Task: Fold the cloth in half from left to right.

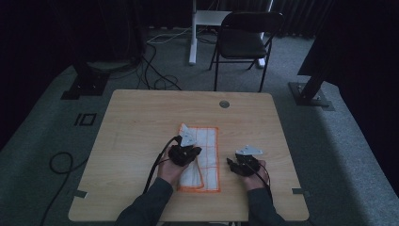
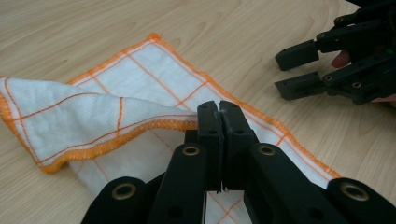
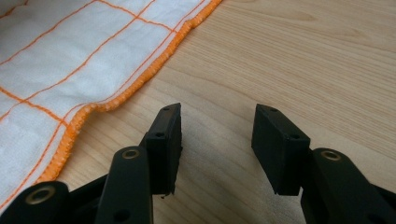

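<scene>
A white cloth [image 1: 209, 146] with orange grid lines and an orange hem lies on the wooden table [image 1: 136, 127] in front of the person. My left gripper [image 1: 193, 153] is over the cloth's left part, shut on its hem. In the left gripper view the jaws [image 2: 219, 112] pinch the orange edge, and a flap of the cloth [image 2: 70, 116] is lifted and folded over the rest. My right gripper [image 1: 231, 163] rests just right of the cloth, pointing toward it. Its jaws [image 3: 217, 126] stand open above bare wood, beside the cloth's hem [image 3: 140, 79]. The right gripper [image 2: 299, 70] also appears in the left gripper view.
A round grommet [image 1: 224, 104] sits in the table near its far edge. A black folding chair [image 1: 244, 40] stands beyond the table, with stand bases and cables [image 1: 160, 82] on the grey floor.
</scene>
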Action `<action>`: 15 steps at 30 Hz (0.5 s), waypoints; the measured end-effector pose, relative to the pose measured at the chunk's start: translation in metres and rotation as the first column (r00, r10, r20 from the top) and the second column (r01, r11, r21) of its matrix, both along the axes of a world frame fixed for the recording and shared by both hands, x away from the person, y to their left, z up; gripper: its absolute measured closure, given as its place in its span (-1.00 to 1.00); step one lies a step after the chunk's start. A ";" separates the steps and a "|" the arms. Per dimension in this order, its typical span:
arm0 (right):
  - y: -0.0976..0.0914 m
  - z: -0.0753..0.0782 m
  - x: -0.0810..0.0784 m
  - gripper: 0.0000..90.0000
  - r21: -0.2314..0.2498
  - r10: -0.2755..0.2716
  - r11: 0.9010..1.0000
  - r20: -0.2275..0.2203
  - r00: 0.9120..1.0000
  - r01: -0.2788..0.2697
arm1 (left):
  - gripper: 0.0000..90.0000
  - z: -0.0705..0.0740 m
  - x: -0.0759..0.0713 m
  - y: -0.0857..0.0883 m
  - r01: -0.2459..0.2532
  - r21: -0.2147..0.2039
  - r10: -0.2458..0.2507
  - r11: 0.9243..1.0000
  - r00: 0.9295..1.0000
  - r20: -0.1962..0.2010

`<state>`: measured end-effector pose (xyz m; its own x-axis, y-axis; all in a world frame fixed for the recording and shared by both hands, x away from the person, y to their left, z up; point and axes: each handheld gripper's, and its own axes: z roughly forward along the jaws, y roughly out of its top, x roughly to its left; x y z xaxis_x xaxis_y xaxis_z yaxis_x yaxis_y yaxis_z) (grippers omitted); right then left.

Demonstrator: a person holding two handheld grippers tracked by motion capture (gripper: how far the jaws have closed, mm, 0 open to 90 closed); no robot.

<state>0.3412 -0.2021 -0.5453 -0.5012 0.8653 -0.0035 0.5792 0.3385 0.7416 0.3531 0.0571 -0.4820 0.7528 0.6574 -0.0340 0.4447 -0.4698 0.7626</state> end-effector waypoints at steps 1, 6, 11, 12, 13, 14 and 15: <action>0.000 0.000 0.000 0.17 0.000 0.000 1.000 0.000 1.000 0.000 | 0.98 0.000 0.000 -0.003 0.006 0.001 -0.006 1.000 1.000 0.000; 0.000 0.000 0.000 0.16 0.001 0.001 1.000 0.000 1.000 -0.001 | 0.98 -0.002 0.000 -0.016 0.031 0.004 -0.031 1.000 1.000 -0.002; 0.000 0.000 0.000 0.16 0.003 0.000 1.000 0.000 1.000 0.000 | 0.98 -0.004 -0.001 -0.029 0.055 0.018 -0.055 0.998 0.998 -0.003; 0.000 0.000 0.000 0.16 0.003 0.000 1.000 0.000 1.000 0.000 | 0.98 -0.004 -0.001 -0.031 0.058 0.022 -0.058 0.998 0.998 -0.001; 0.000 0.000 0.000 0.16 0.003 -0.001 1.000 0.000 1.000 0.001 | 0.98 -0.005 -0.001 -0.033 0.057 0.022 -0.057 0.998 0.998 -0.003; 0.000 0.000 0.000 0.16 0.003 -0.001 1.000 0.000 1.000 0.001 | 0.98 -0.005 0.000 -0.035 0.059 0.023 -0.059 0.998 0.998 -0.005; 0.000 0.000 0.000 0.16 0.004 -0.001 1.000 0.000 1.000 0.001 | 0.98 -0.006 0.001 -0.038 0.060 0.026 -0.060 0.998 0.998 -0.006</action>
